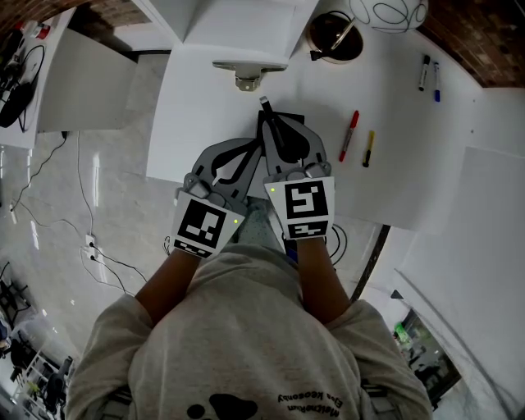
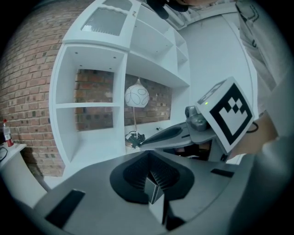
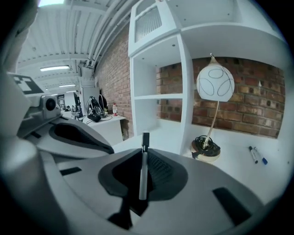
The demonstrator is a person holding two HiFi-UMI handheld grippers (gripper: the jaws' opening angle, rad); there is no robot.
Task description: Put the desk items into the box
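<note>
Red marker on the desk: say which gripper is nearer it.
Right. In the head view the right gripper sits left of the red marker; the left gripper lies farther left, beyond the right one.

Shelf unit [image 1: 238,33]: cut off by head view's top edge; from above its shelves don't show.
Lamp [image 1: 390,12]: shade cropped at same top edge.
Pen [image 3: 144,170]: rear end buried btw pads of right tongs [image 3: 143,158]; only the capped tip pokes out.
Left tongs [image 2: 154,189]: in head view, tips tucked under right tongs.
Small beige thing [image 1: 246,79]: at shelf unit's foot, too small to ID.
Hands: hidden behind marker cubes [image 1: 203,225]; only forearms show.
Tabletop [image 1: 394,180]: near edge partly covered by person's torso [image 1: 246,344].
</note>
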